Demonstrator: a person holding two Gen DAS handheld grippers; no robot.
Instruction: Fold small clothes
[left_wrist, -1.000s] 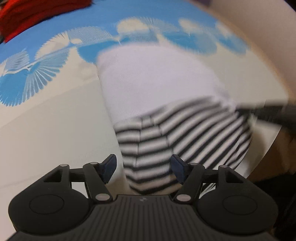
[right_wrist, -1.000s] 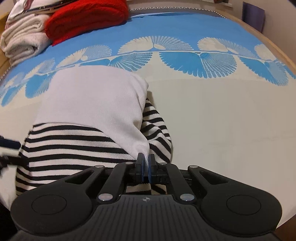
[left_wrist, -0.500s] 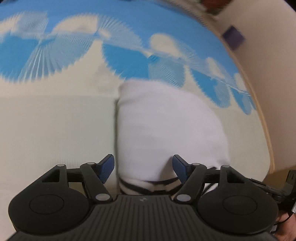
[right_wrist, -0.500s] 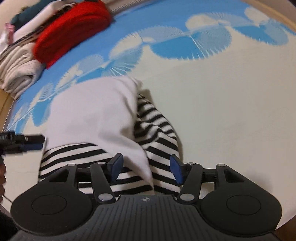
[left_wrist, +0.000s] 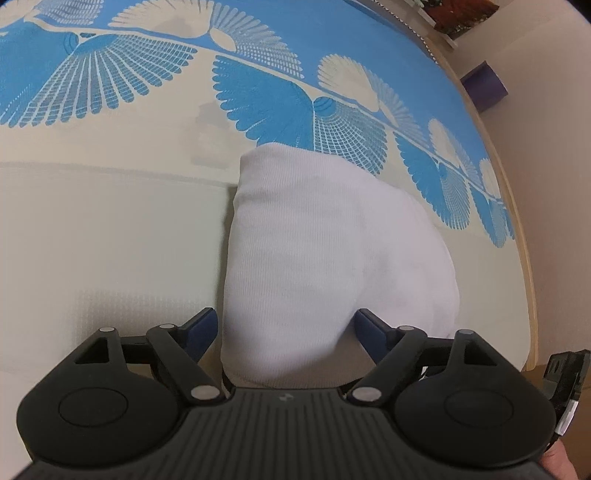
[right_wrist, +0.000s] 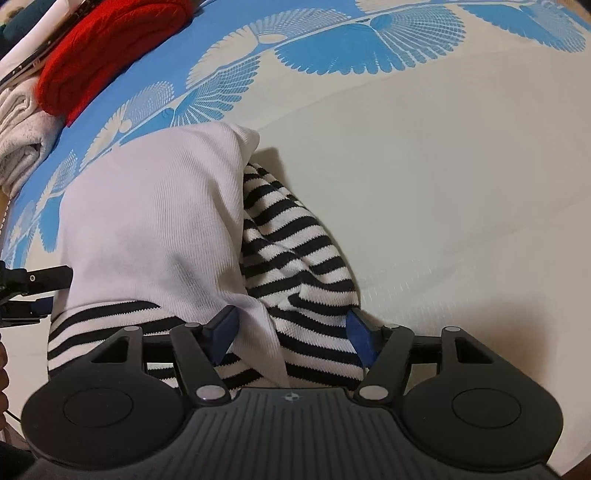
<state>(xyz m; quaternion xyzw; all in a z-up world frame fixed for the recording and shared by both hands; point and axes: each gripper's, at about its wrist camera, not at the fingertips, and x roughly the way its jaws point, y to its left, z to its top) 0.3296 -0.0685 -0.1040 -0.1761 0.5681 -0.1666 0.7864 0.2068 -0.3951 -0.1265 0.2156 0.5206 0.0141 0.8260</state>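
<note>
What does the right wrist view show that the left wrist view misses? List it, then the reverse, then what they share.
Only the right wrist view: the red knit and beige folded cloth stacked at the far corner, the garment's black-and-white striped part, and the right gripper, open.
Only the left wrist view: a purple object beyond the table edge.
Both: the white garment panel, the blue fan-patterned cloth, and the left gripper, open.
</note>
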